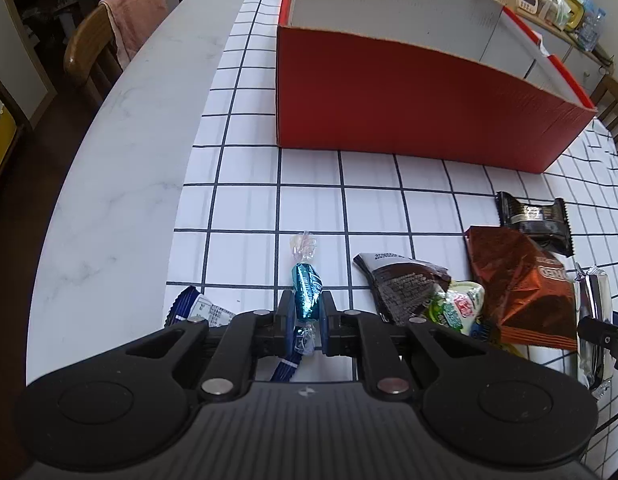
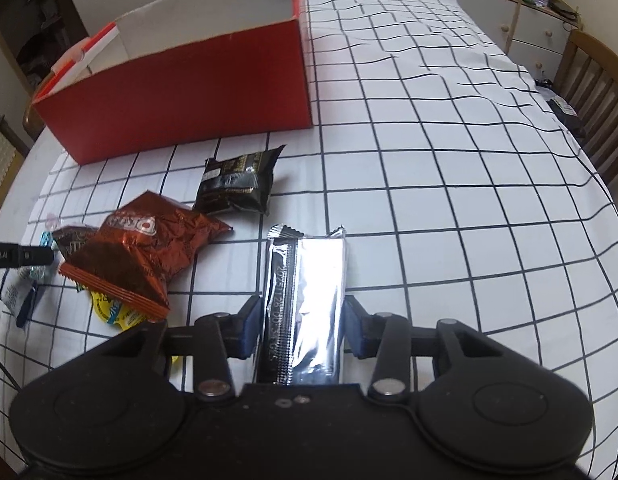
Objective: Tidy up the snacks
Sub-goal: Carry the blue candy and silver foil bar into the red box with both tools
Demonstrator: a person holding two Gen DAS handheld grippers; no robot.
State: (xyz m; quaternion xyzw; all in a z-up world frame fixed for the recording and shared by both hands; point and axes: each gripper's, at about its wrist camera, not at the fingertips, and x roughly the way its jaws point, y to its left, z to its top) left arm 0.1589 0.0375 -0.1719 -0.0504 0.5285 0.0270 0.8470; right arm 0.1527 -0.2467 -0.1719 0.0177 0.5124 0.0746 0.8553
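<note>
Snacks: teal twist-wrapped candy in left tongs; crinkled silver packet.

Soft daylight, sharp, fisheye-bent edges

A cardboard box stands on the gridded tablecloth, at the far side of a cluster of snacks. Nearest the box lies a small snack packet. In front of that packet rests a crumpled chip bag, overlapping another packet and a jelly cup. A foil-wrapped bar lies right of the bag, a twist-wrapped candy left of the cluster. A chair stands beyond the table's left edge.
</note>
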